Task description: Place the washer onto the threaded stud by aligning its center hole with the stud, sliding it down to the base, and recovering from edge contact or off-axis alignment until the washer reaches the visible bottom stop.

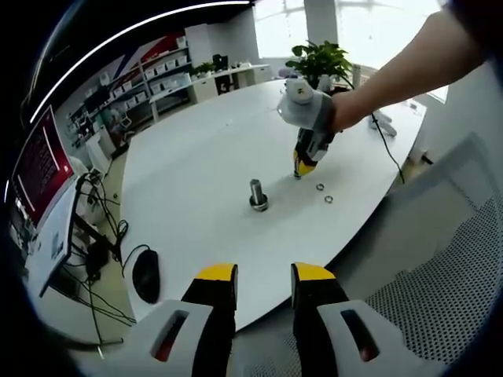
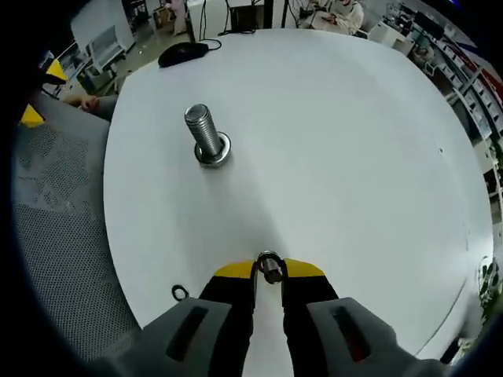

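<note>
Right gripper view shows your right gripper [image 2: 268, 271] pinching a washer [image 2: 269, 265] between its yellow-tipped jaws, low over the white table [image 2: 354, 157]. Ahead and well apart stands the threaded stud [image 2: 206, 133], upright on its base. Another loose washer [image 2: 180, 293] lies beside the jaws. Your left gripper [image 1: 264, 279] is spread, holding nothing, near the table edge.

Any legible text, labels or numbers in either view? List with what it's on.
None can be read.
Red screen at the left gripper view's edge: its marks are too blurred.
Shelf boxes: too small.
Stud, washer, grippers: no markings visible.
</note>
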Demonstrator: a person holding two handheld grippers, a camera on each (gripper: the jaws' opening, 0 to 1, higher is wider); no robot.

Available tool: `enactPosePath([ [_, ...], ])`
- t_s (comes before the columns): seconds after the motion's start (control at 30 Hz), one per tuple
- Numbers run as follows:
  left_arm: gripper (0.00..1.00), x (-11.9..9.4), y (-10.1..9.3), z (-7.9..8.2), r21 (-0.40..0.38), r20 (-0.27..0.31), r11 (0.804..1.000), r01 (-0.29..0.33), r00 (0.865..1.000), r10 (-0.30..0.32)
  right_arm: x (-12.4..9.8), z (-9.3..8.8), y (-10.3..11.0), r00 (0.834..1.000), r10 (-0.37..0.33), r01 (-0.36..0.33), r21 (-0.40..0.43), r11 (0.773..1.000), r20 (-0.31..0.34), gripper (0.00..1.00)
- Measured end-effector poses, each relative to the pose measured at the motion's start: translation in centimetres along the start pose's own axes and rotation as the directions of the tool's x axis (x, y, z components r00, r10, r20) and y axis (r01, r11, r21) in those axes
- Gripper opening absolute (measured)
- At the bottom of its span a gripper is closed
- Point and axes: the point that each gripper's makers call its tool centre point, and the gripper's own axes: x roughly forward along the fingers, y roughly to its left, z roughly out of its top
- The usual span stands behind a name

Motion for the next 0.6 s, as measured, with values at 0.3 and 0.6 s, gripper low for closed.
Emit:
enactPosePath([
  [0.3,0.25,0.02,-0.09,0.06,-0.005,0.002,1.000,0.006,1.000,-0.006,0.06,-0.06,0.12,1.000,0.010,-0.010,0.011,1.000,-0.002,0.16],
  [0.6,0.25,0.00,-0.16,0.09,-0.007,0.004,1.000,0.011,1.000,-0.011,0.10,-0.67,0.00,1.000,0.000,0.000,0.013,1.000,-0.009,0.18],
])
